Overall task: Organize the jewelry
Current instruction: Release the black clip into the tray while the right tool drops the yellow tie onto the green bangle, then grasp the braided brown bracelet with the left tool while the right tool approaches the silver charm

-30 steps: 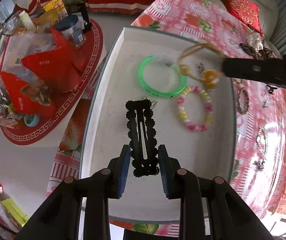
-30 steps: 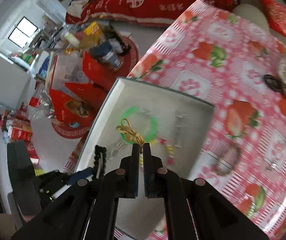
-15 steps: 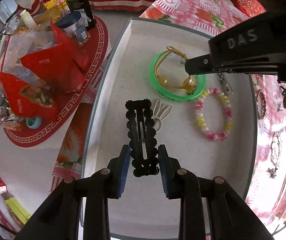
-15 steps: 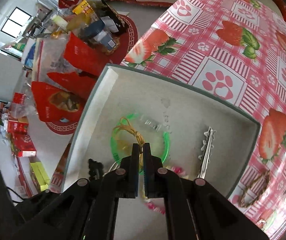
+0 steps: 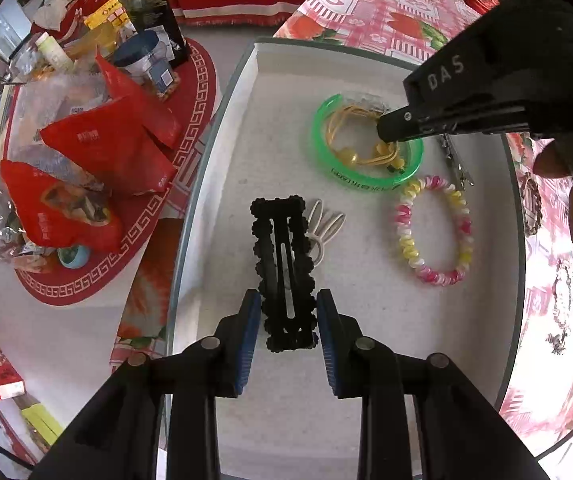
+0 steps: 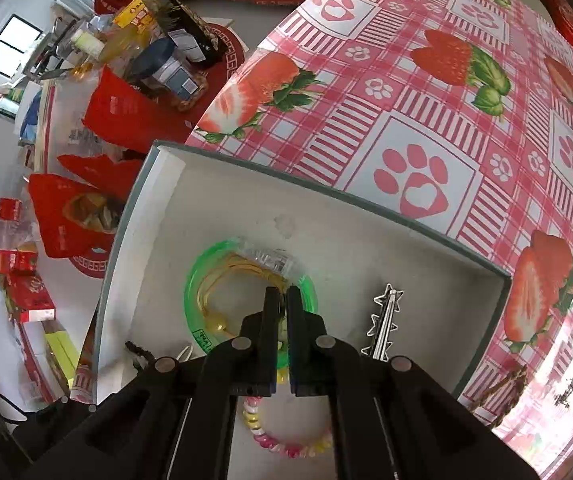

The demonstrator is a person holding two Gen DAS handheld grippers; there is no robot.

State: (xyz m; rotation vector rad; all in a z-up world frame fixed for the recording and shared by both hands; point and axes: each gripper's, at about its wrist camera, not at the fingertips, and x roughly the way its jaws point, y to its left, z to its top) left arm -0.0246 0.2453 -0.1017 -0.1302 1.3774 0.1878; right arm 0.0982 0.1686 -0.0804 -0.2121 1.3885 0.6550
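Jewelry tray (image 5: 222,128): my left claw (image 5: 288,330) clamps the black hair clip (image 5: 284,272) near its left rim; right claw (image 6: 282,300) pinches the yellow cord bracelet (image 5: 360,148) inside the green bangle (image 5: 366,176).

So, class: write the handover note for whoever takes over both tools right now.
Left tool: fingers either side of the black hair clip in the grey tray; grip unclear.
Right tool: shut on the yellow cord bracelet, lowered inside the green bangle.
Already in tray: bangle, pink-yellow coil bracelet, silver clip, white bunny clip.
Left: release both pieces, then fetch the jewelry remaining on the strawberry cloth.
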